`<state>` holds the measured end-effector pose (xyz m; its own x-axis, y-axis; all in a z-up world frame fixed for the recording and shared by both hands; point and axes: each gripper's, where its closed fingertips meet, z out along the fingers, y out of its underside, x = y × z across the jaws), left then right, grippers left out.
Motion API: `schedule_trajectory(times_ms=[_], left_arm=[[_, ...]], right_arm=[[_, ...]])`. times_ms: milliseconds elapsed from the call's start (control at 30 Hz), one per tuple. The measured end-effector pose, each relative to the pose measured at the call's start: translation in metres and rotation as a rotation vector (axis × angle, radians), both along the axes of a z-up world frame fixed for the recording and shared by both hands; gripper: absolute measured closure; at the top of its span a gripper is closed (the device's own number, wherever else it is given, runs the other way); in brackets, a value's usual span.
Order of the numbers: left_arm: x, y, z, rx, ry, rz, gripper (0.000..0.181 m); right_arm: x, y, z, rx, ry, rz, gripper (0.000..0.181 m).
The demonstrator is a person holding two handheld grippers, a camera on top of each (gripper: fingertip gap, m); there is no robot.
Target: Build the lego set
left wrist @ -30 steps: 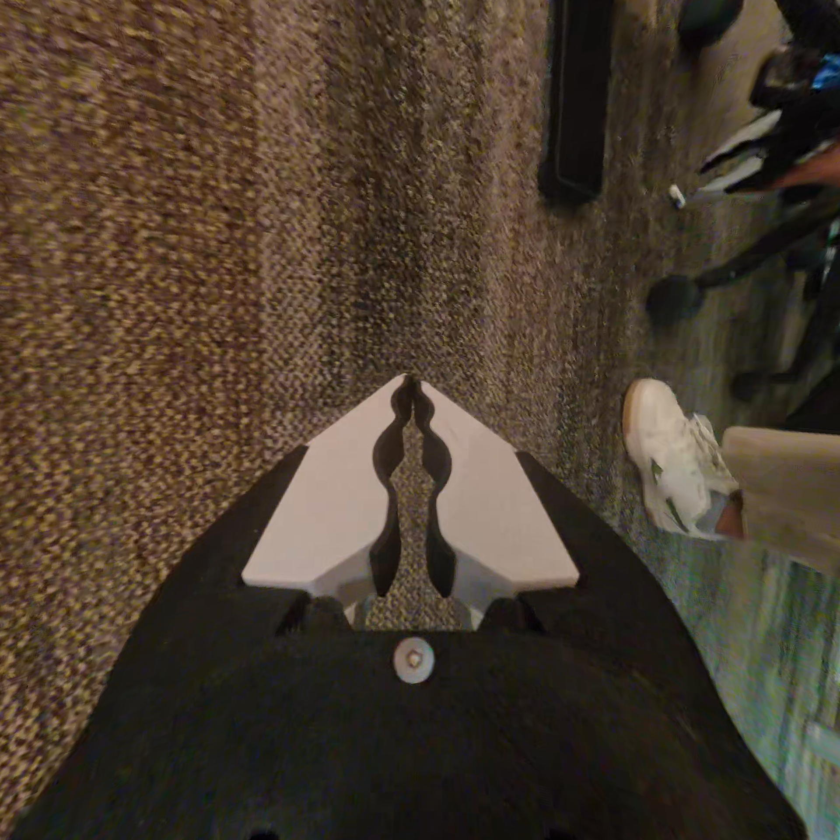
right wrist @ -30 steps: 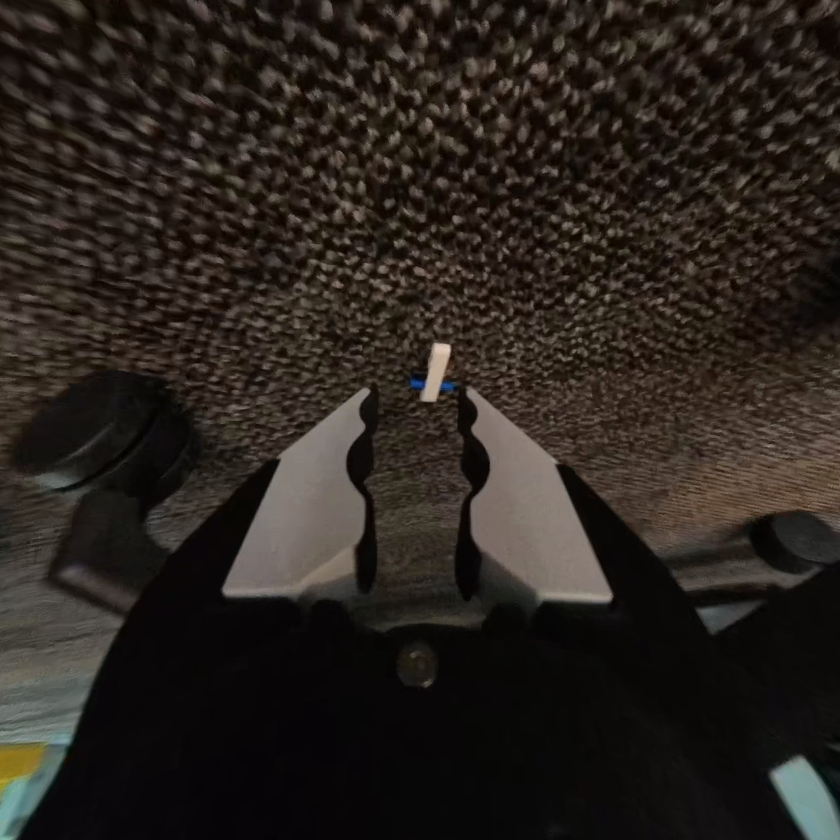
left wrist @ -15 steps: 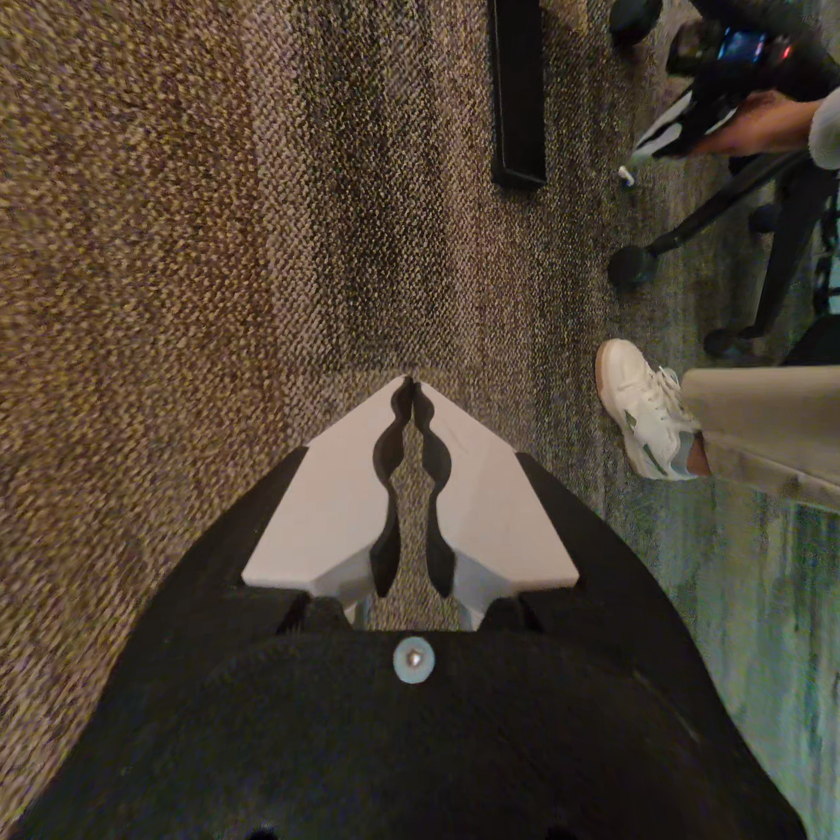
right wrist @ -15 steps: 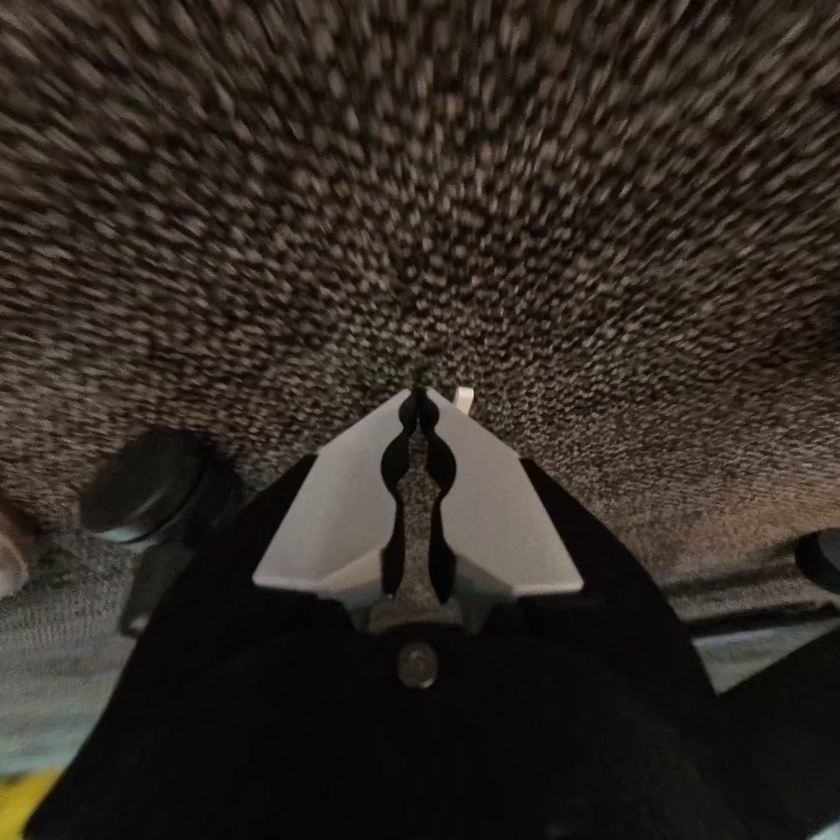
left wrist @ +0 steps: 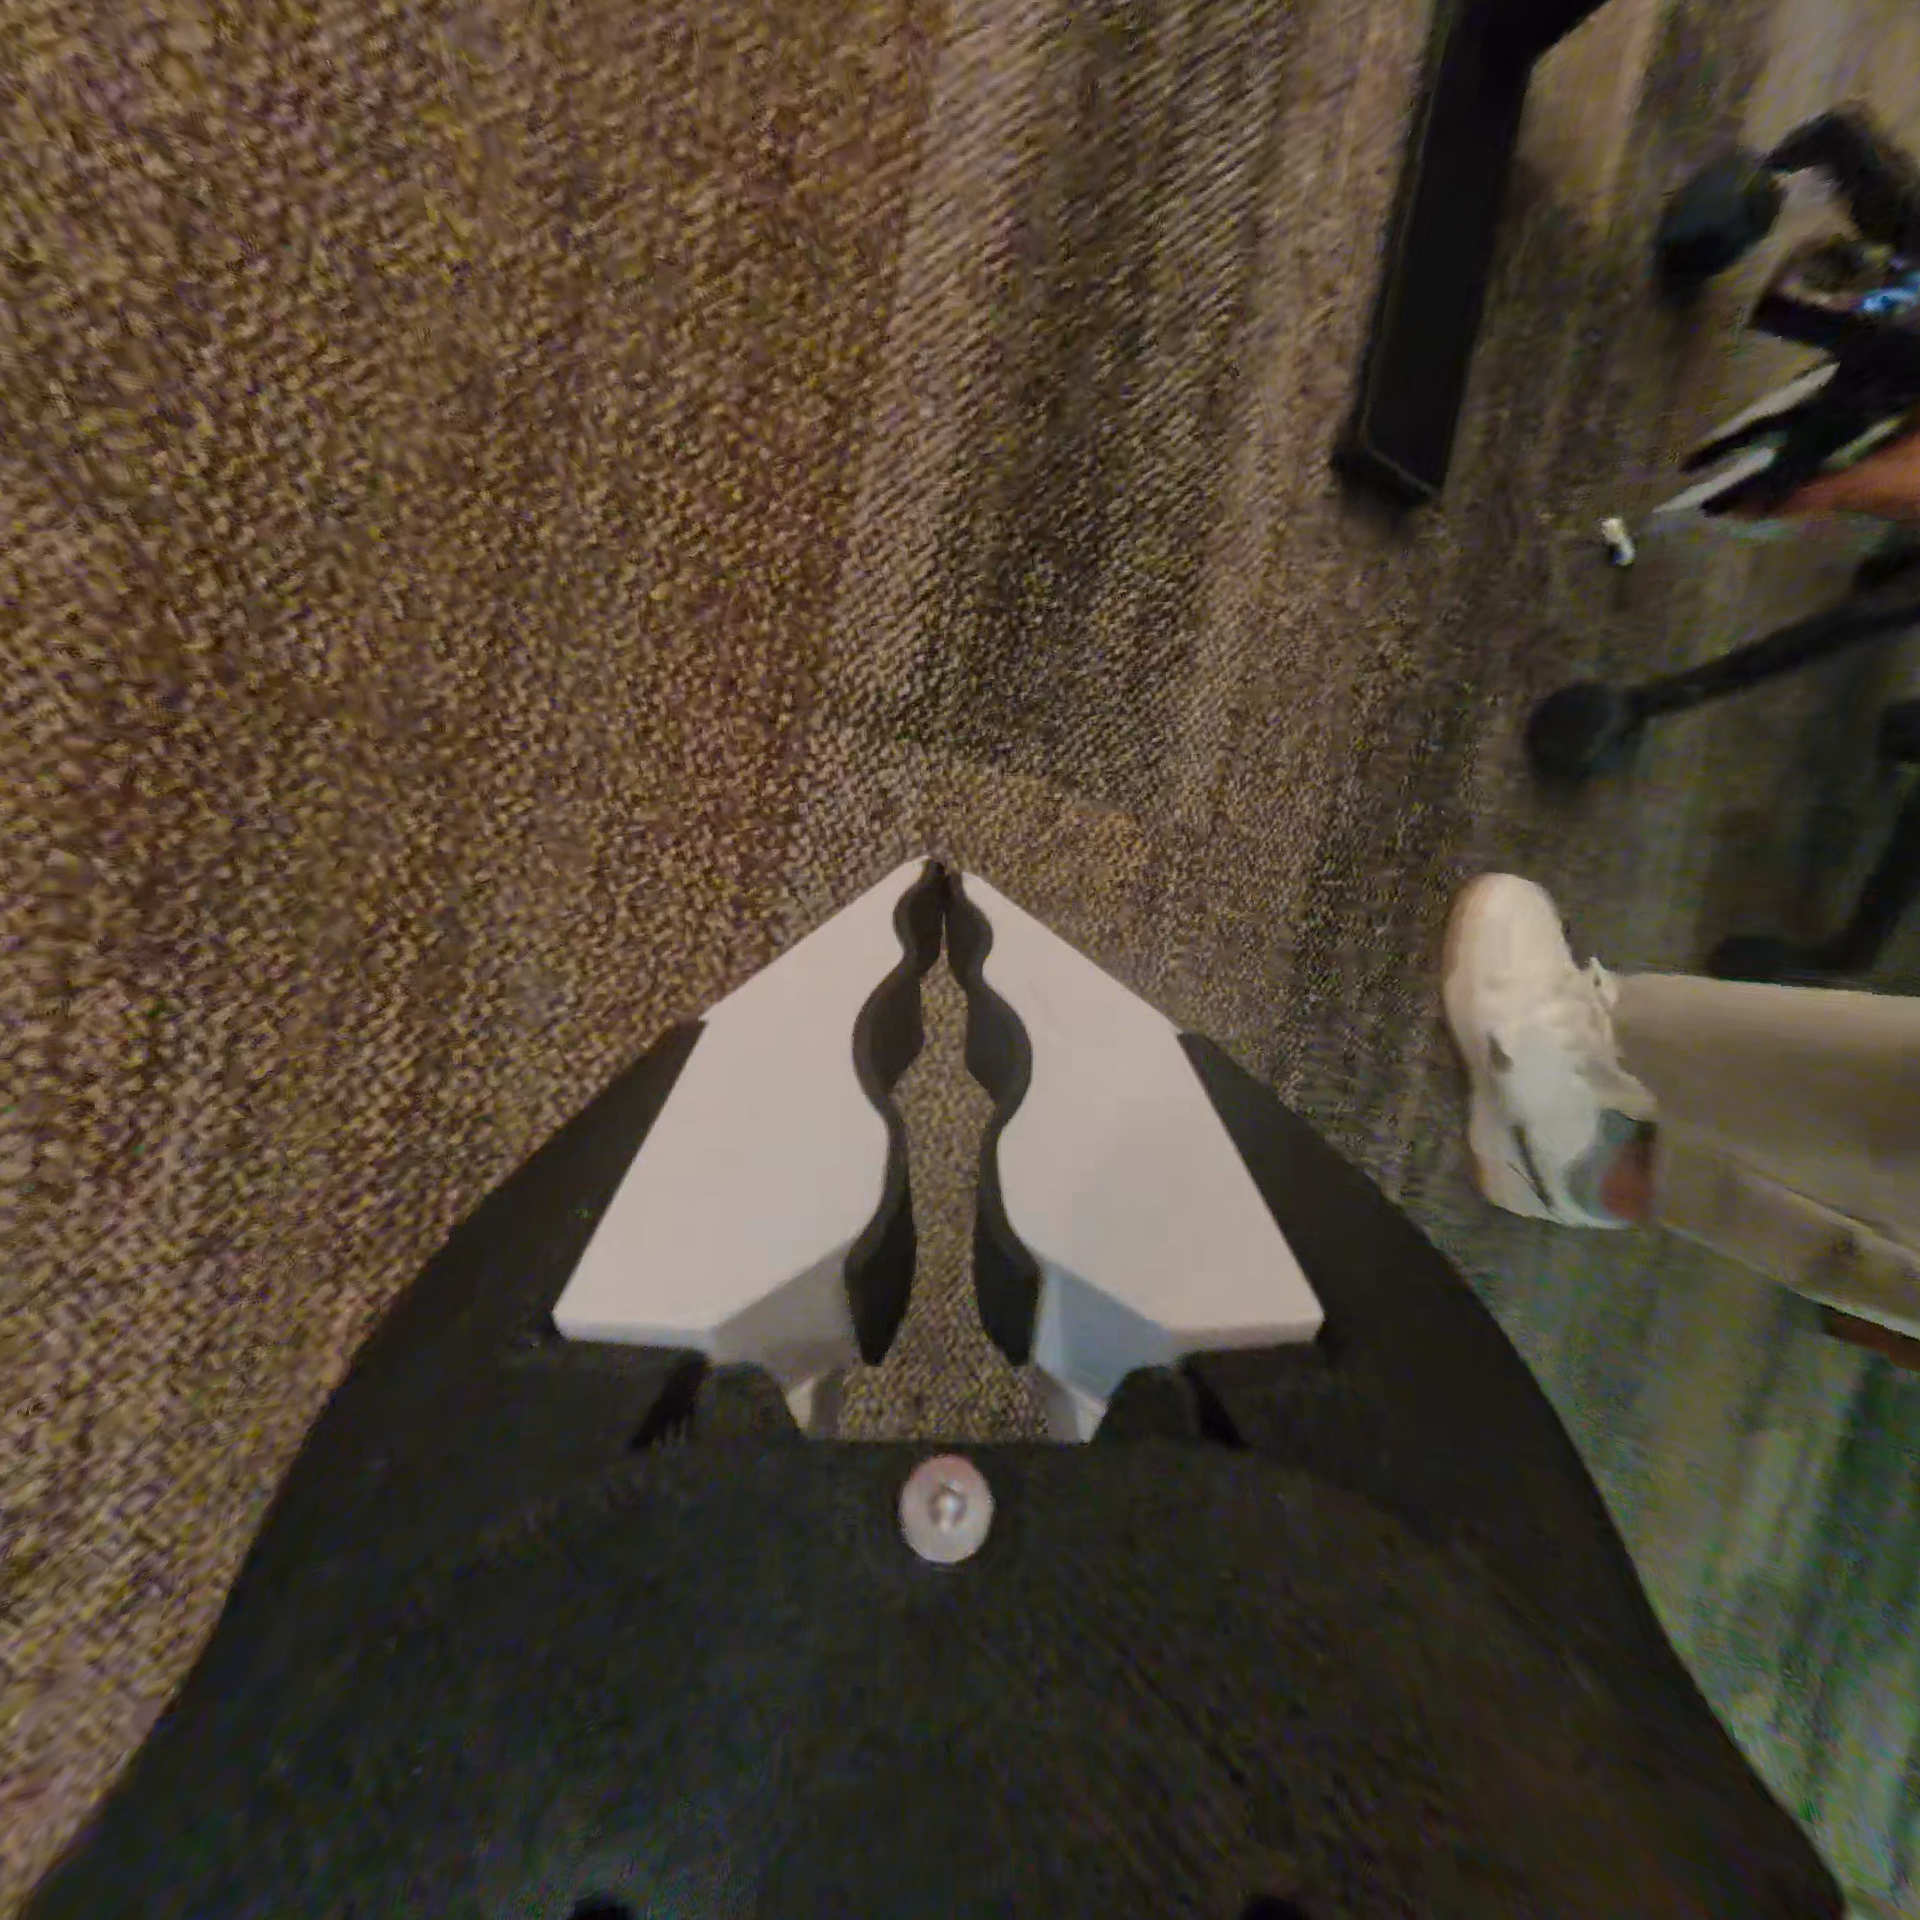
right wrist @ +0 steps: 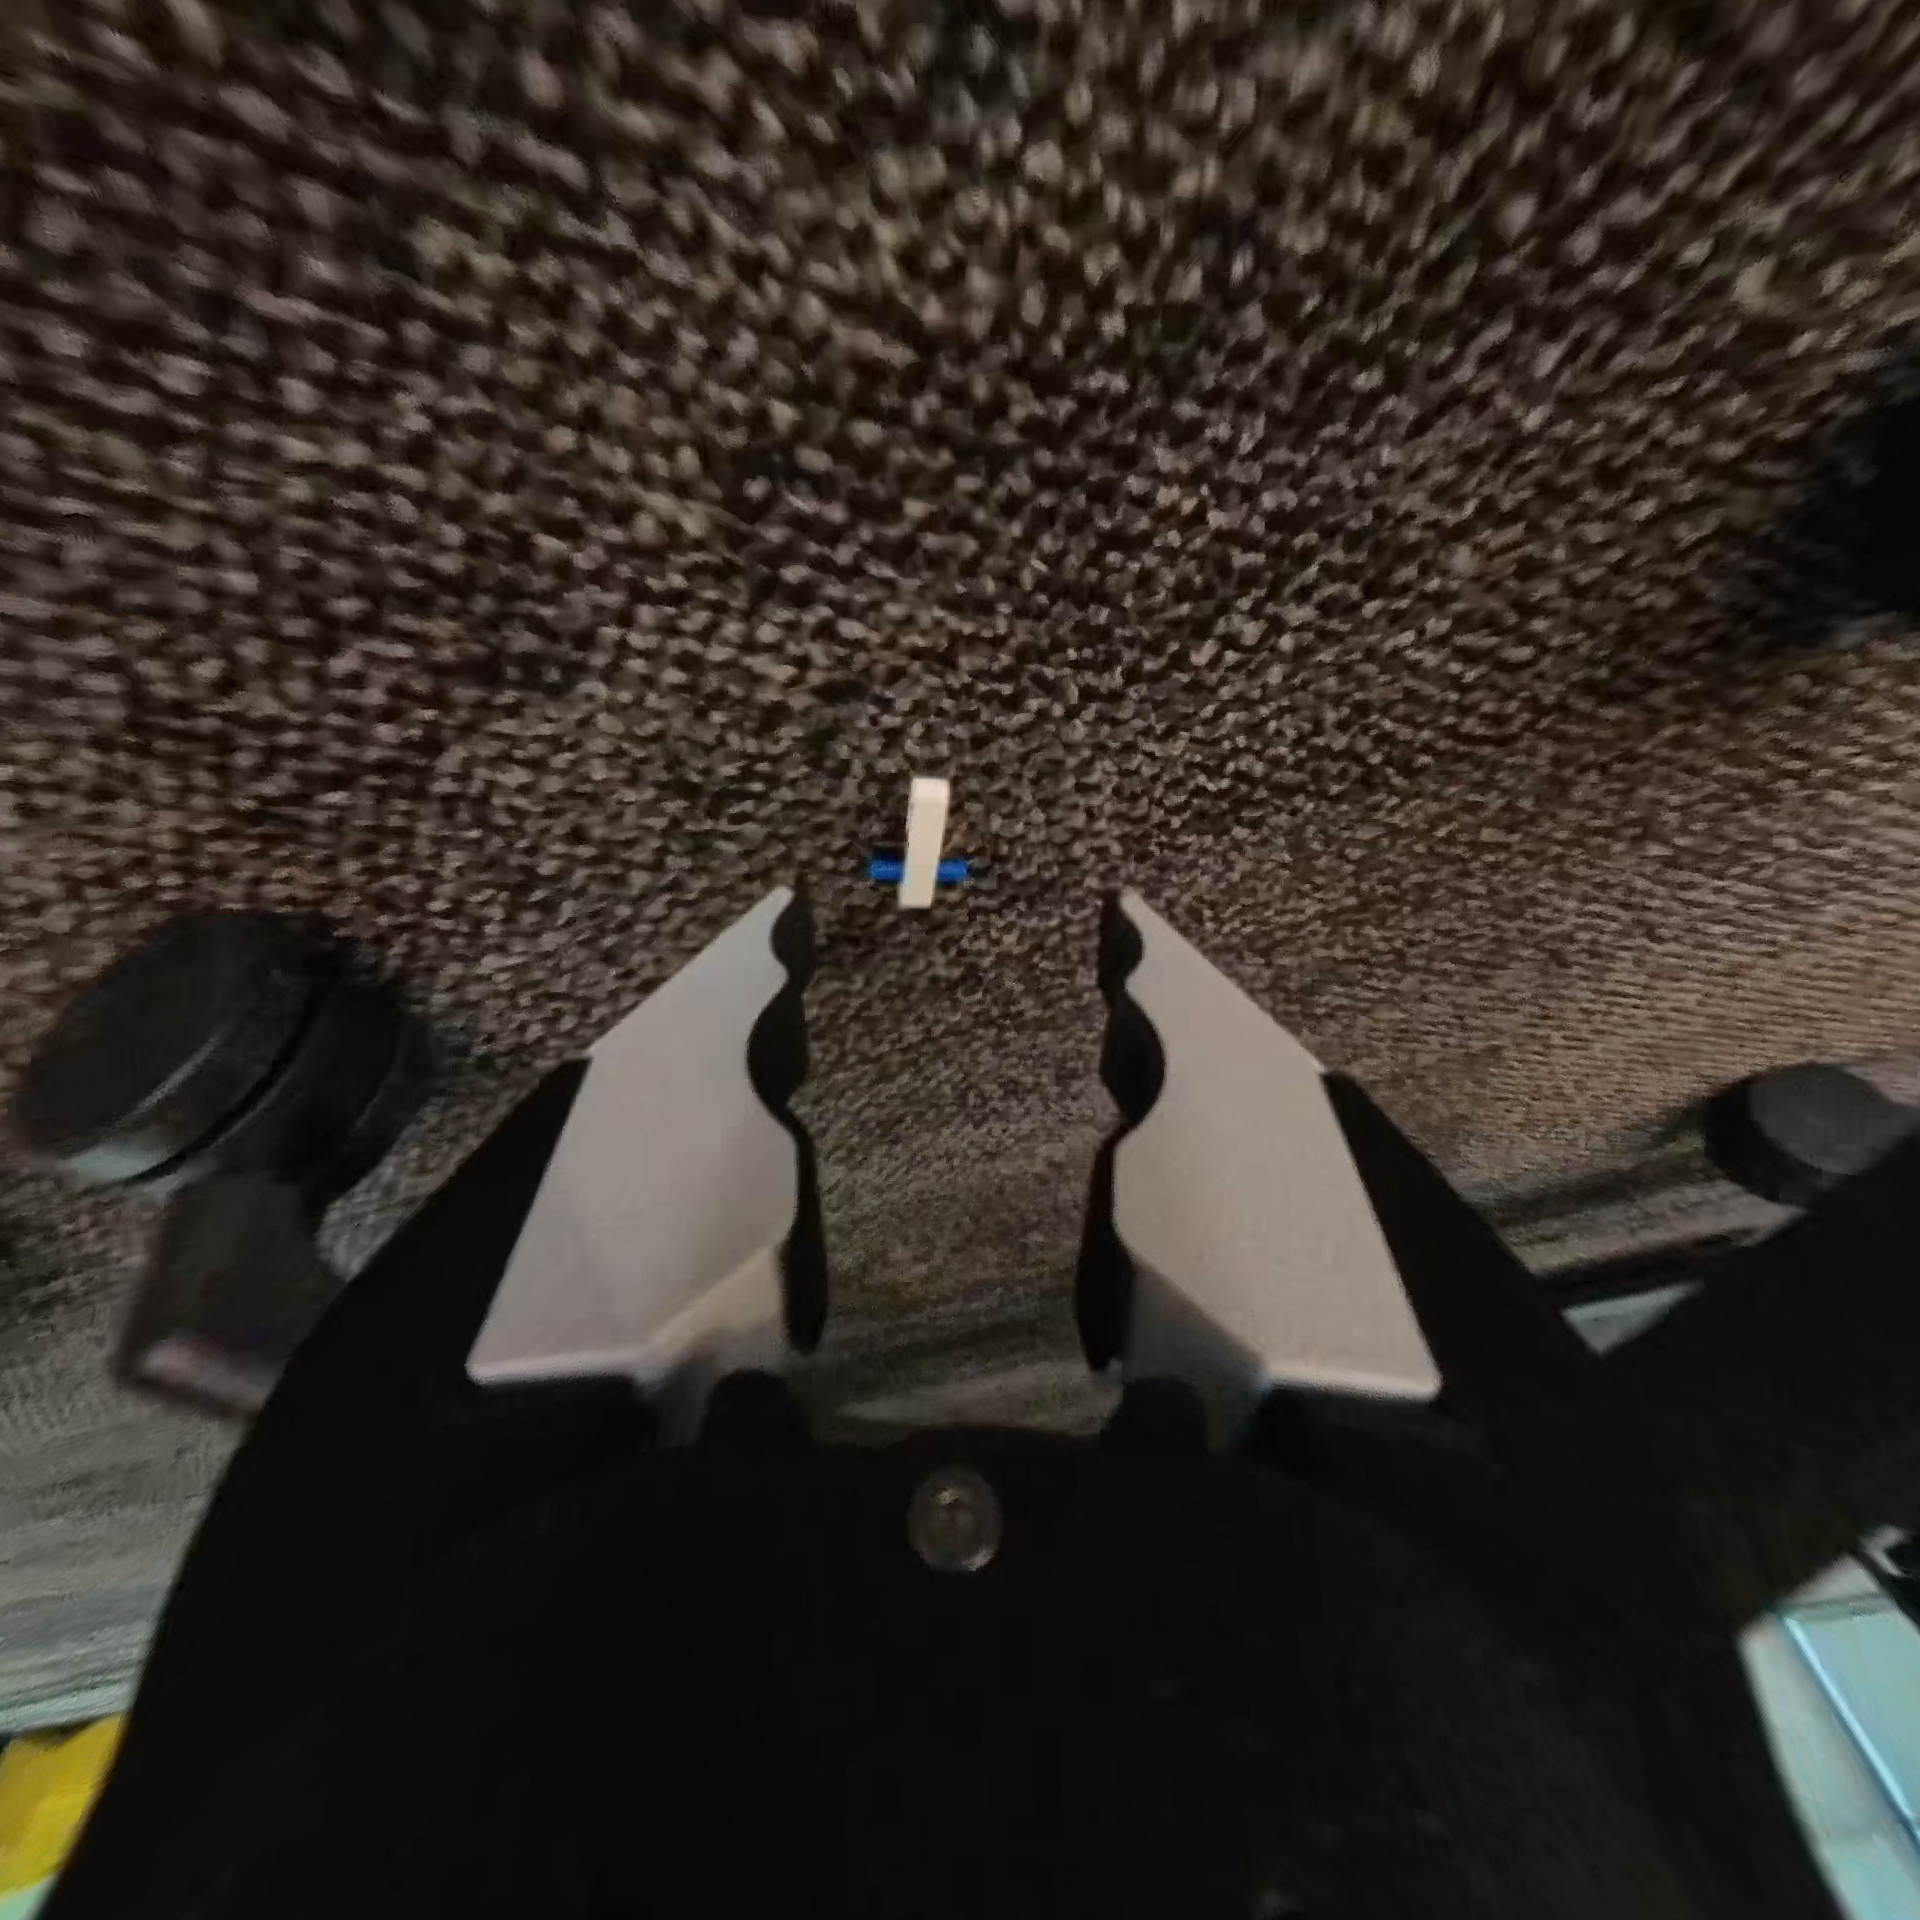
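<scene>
Right wrist view: right gripper (right wrist: 951, 904) spread wide just short of white lego piece (right wrist: 923, 856) on carpet (right wrist: 935, 416), evidently for pickup; left gripper (left wrist: 940, 873) clenched empty, idle.

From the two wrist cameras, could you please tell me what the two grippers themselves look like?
Both look alike. The left gripper and the right gripper each have two pale grey wedge-shaped fingers lined with wavy black inner pads, set in a broad matte black body with one round silver screw in the middle. No cables or markings show.
</scene>
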<state>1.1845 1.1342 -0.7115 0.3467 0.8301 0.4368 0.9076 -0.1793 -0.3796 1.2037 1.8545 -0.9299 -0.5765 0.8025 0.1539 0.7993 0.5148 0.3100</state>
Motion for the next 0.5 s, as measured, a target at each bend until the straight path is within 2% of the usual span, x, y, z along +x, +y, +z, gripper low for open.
schedule_trajectory(times_ms=[100,167,200,233,300,400,500], left_arm=[[-0.010,0.017,-0.006,0.101,-0.065,0.106,0.181],[-0.009,0.024,-0.011,0.113,-0.099,0.092,0.181],[-0.006,0.027,-0.013,0.109,-0.121,0.070,0.181],[-0.001,0.030,-0.011,0.117,-0.150,0.057,0.181],[0.012,0.031,0.006,0.136,-0.182,0.033,0.181],[0.042,-0.005,0.046,0.066,-0.165,0.025,0.181],[0.081,-0.045,0.101,0.115,-0.177,0.151,0.181]], right_arm=[[0.009,0.012,-0.024,-0.051,-0.017,-0.084,0.135],[0.019,0.014,-0.037,-0.065,-0.056,-0.130,0.147],[0.021,0.012,-0.040,-0.069,-0.061,-0.153,0.166],[0.020,0.011,-0.040,-0.074,-0.050,-0.161,0.167],[0.017,-0.001,-0.034,-0.119,0.011,-0.187,0.167],[-0.006,-0.036,-0.005,-0.190,0.225,-0.240,0.167],[-0.037,-0.118,0.042,-0.361,0.468,-0.330,0.167]])
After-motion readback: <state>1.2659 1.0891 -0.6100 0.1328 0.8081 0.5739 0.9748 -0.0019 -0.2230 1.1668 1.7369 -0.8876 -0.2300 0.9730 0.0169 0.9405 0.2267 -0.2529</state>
